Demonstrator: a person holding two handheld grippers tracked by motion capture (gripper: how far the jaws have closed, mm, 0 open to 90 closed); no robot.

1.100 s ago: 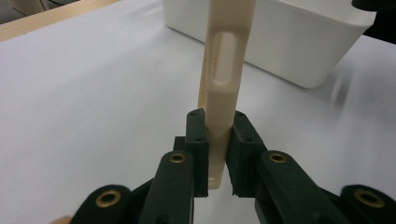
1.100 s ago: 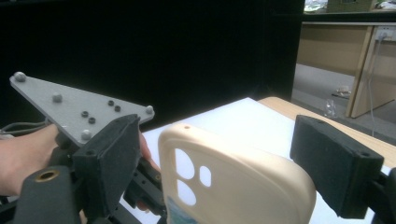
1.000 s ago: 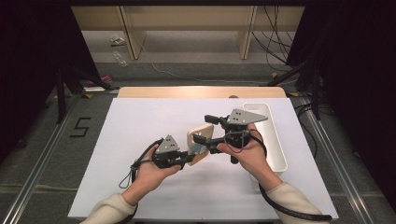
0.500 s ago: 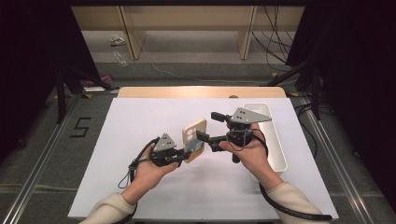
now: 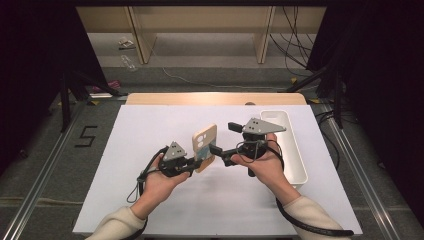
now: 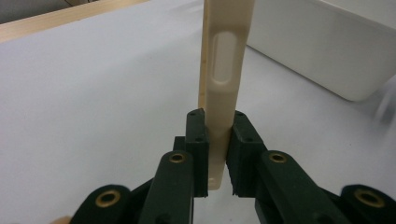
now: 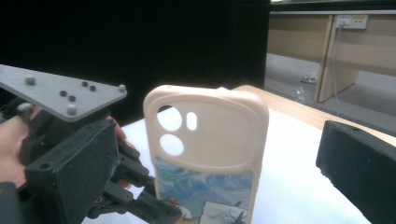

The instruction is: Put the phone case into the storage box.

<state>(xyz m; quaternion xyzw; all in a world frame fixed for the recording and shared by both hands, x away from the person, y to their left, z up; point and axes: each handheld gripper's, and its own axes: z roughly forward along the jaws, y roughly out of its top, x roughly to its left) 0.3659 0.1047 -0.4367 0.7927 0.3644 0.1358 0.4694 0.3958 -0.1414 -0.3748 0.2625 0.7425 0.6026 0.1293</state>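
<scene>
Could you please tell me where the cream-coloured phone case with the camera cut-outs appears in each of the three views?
High view: the cream phone case stands upright at the table's centre, between the two grippers.
Left gripper view: seen edge-on at centre, rising from the left gripper, whose jaws clamp its lower end.
Right gripper view: its broad face with the cut-outs sits at centre.
Shared landmark: the white rectangular plastic tray, upper right in the left gripper view.

You work at a white-topped table (image 5: 150,200) with a pale wooden far edge, standing on grey floor (image 5: 45,170) marked with a black 5 (image 5: 86,136), with light wood furniture (image 5: 200,30), loose cables (image 5: 295,40) and darkness on both sides beyond.
</scene>
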